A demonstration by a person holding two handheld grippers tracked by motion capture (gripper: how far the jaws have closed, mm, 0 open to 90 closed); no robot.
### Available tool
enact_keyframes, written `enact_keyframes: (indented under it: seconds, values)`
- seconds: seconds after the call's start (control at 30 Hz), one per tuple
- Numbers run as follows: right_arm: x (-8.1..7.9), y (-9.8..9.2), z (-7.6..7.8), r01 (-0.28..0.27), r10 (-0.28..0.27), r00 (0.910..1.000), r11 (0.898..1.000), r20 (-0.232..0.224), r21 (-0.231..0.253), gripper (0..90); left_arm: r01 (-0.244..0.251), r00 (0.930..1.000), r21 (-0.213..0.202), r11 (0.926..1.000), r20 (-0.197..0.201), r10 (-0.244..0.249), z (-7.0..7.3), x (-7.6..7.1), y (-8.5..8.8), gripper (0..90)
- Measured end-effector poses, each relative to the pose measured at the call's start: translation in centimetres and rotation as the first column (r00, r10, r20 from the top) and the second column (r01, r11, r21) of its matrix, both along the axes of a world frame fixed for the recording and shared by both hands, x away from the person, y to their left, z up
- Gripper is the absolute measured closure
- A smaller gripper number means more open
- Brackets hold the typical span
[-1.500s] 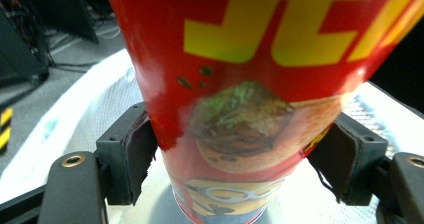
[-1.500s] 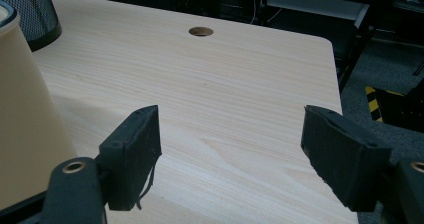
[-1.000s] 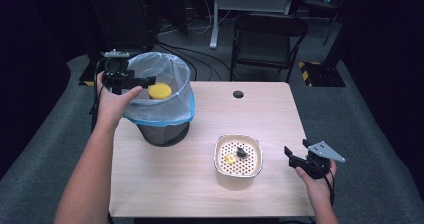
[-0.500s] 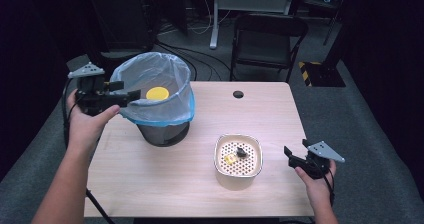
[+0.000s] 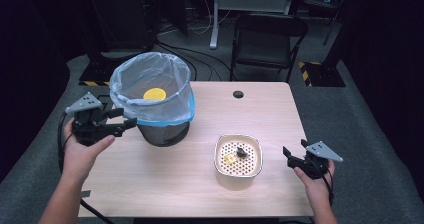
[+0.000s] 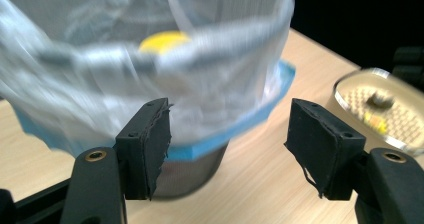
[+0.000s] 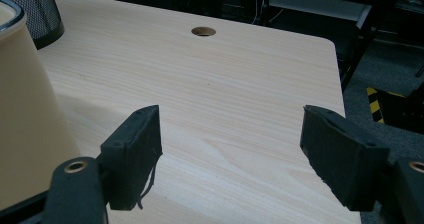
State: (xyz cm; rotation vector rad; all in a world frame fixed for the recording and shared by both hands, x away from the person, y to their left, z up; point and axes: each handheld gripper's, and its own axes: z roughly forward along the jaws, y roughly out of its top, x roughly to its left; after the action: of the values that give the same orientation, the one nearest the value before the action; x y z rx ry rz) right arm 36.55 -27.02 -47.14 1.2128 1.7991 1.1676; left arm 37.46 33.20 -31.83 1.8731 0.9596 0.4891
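A black mesh bin lined with a pale blue bag (image 5: pixel 152 99) stands at the table's back left, and a yellow round thing (image 5: pixel 154 93) lies inside it. My left gripper (image 5: pixel 125 120) hovers just left of the bin, pointing at its side. Its jaws have just been closing, but they stand apart with nothing between them (image 6: pixel 227 129). The bag (image 6: pixel 150 74) and the yellow thing (image 6: pixel 162 40) show close ahead in the left gripper view. A cream perforated bowl (image 5: pixel 220 159) holds a dark scrap (image 5: pixel 240 151) and a yellow scrap (image 5: pixel 229 159). My right gripper (image 5: pixel 292 156) rests open to the right of the bowl (image 7: pixel 25 109).
The wooden table (image 5: pixel 250 109) has a round cable hole (image 5: pixel 238 94) near its back edge. A dark folding chair (image 5: pixel 270 39) stands behind the table. Cables and desk legs lie on the floor beyond.
My left gripper has drawn back from over the bin to its left side and sunk lower. The yellow thing now lies in the bin. The right hand has kept still.
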Motion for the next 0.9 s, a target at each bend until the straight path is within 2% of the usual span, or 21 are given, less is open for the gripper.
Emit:
enact_keyframes:
  seconds: [0.23,0.33,0.37,0.4,0.6,0.73,0.9]
  values:
    - [0.0,-0.1,0.0,0.007,-0.007,1.0,1.0,-0.005,-0.001,24.0,0.028,0.9992,0.029,0.9992,-0.029,-0.027,-5.1,-0.3,-0.6,33.7]
    - [0.0,-0.1,0.0,0.005,-0.004,1.0,1.0,0.004,-0.003,24.1,0.024,0.9988,0.033,0.9992,-0.043,-0.023,-7.1,-0.4,-0.6,33.6]
    - [0.0,-0.1,0.0,0.002,-0.002,1.0,1.0,0.006,-0.006,24.1,0.024,0.9988,0.033,0.9992,-0.043,-0.023,-7.1,-0.4,-0.6,33.2]
    - [0.0,-0.1,0.0,0.002,-0.002,1.0,1.0,0.006,-0.006,24.1,0.014,0.9987,0.031,0.9994,-0.05,-0.013,-8.3,-0.5,-0.4,32.9]
    - [0.0,-0.1,-0.1,0.002,-0.002,1.0,1.0,-0.005,-0.011,24.2,0.014,0.998,0.065,0.9978,-0.063,-0.01,-11.4,-0.3,0.4,32.8]
    - [0.1,0.0,-0.4,-0.005,0.004,0.9999,1.0,-0.015,-0.017,24.2,-0.019,0.9968,0.06,0.998,-0.077,0.023,-13.4,-0.2,0.8,30.7]
    - [0.3,0.3,-0.9,-0.014,0.013,0.9994,0.999,-0.032,-0.034,24.3,-0.046,0.994,0.098,0.9941,-0.094,0.056,-16.0,-0.3,1.6,28.6]
